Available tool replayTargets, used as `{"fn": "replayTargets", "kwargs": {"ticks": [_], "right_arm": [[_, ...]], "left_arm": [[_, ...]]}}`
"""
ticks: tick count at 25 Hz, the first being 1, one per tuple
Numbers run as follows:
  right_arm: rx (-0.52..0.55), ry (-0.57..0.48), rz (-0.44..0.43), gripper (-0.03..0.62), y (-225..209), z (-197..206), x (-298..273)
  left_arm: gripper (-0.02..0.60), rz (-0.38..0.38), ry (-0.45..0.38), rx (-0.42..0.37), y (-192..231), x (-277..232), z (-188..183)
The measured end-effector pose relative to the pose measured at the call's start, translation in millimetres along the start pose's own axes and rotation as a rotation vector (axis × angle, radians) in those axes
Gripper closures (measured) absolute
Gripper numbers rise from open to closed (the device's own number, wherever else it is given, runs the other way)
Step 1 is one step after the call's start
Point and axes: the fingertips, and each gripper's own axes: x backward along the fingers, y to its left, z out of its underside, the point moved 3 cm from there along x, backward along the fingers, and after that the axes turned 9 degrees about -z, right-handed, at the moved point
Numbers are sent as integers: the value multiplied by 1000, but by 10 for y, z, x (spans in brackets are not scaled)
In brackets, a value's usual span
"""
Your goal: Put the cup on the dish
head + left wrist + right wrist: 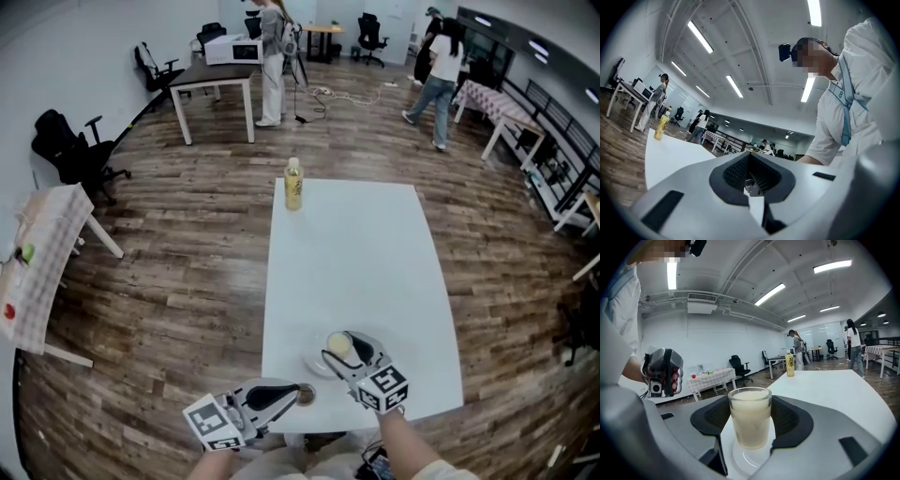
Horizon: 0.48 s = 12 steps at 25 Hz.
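A clear glass cup full of a pale milky drink stands between the pads of my right gripper, which lie against its sides. Its base is on or just above a white dish; I cannot tell if it touches. In the head view the cup, the dish and the right gripper are near the table's front edge. My left gripper lies to the left at the front edge, its jaws shut with nothing held. The left gripper view shows its jaws pressed together.
The white table stretches away from me, with a yellow drink bottle at its far left corner. A small dark round spot sits at the left gripper's tip. Beyond, on the wooden floor, are desks, office chairs and people.
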Motion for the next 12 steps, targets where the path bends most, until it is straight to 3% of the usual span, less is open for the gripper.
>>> {"fn": "replayTargets", "kwargs": {"ticks": [12], "right_arm": [[-58,77,16,318,-203,408,-244]], "left_arm": [[581,-3,45,48,165,-146,237]]}}
